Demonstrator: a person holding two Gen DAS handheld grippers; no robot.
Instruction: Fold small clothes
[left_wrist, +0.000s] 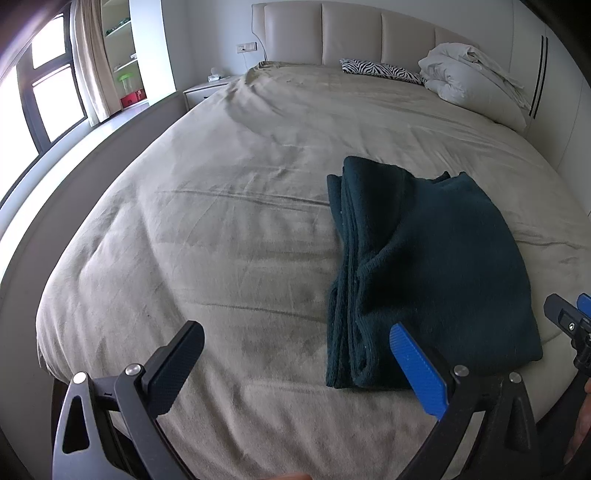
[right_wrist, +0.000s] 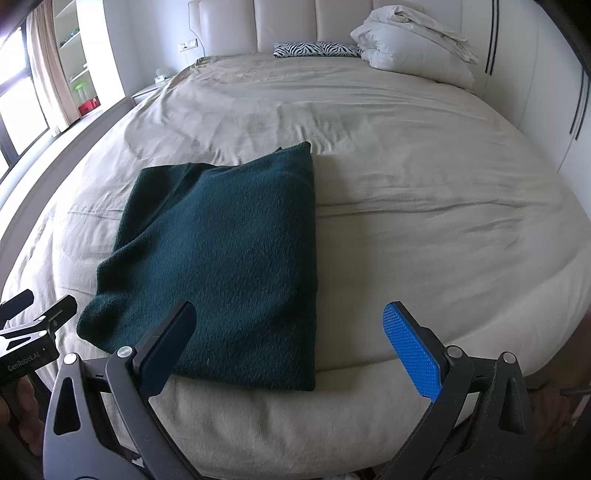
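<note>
A dark green knit garment (left_wrist: 424, 266) lies folded into a rectangle on the beige bed, near the front edge; it also shows in the right wrist view (right_wrist: 221, 266). Its stacked folded edges face left in the left wrist view. My left gripper (left_wrist: 295, 369) is open and empty, held above the bed just left of the garment's near corner. My right gripper (right_wrist: 291, 347) is open and empty, above the garment's near right corner. The right gripper's tip (left_wrist: 569, 317) shows at the right edge of the left wrist view, and the left gripper (right_wrist: 33, 325) at the left edge of the right wrist view.
The beige bedsheet (left_wrist: 221, 240) stretches wide to the left and back. A zebra-print pillow (left_wrist: 380, 70) and a bundled white duvet (left_wrist: 469, 77) lie at the padded headboard. A nightstand (left_wrist: 207, 90) and a window sill stand to the left.
</note>
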